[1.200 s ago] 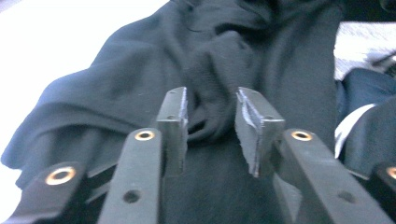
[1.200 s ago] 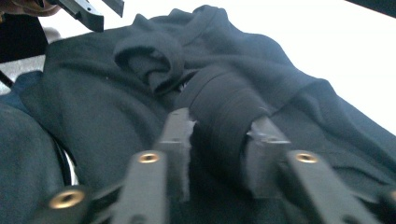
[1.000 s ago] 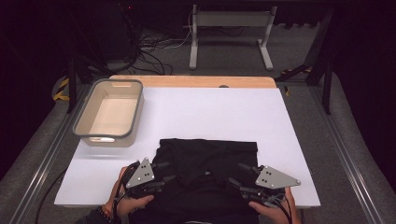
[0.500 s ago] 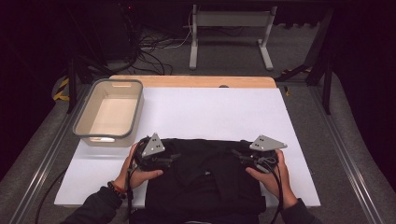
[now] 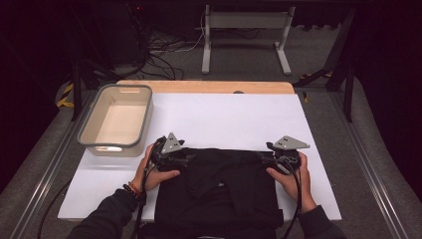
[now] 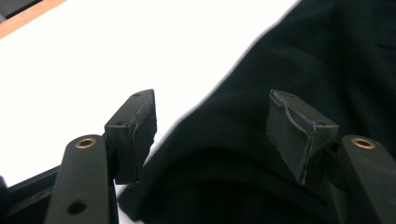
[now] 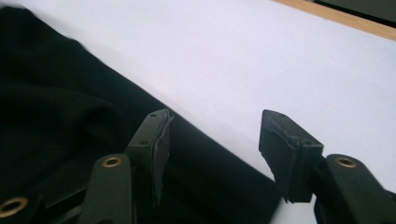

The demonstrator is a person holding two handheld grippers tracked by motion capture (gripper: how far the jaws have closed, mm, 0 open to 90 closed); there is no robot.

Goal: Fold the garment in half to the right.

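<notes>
Since a second ago, both hands shifted away from the near edge, up along the black garment (image 5: 219,191) to its far corners; far edge of the cloth now lying flatter and wider. Left jaws just been opening, with cloth lying between them but not pressed.

High view: lying spread on the white worktop (image 5: 224,117), near its front edge, the black garment. Left gripper (image 5: 185,158) resting at the far left corner of the cloth, held in the left hand (image 5: 157,172). Right gripper (image 5: 264,160) sitting at the far right corner, held in the right hand (image 5: 291,179). Standing to the left on the worktop, well apart from the cloth, a grey bin (image 5: 117,122).

Left gripper view: jaws standing wide apart, pads (image 6: 135,128) not pinching anything. Black garment (image 6: 299,60) running under and between the jaws, its edge crossing the white worktop (image 6: 93,56) diagonally.

Right gripper view: jaws also standing wide, pads (image 7: 285,144) bare. Garment (image 7: 60,102) lying beneath the left-hand jaw, its corner reaching into the gap; the other jaw hanging over the worktop (image 7: 261,56).
</notes>
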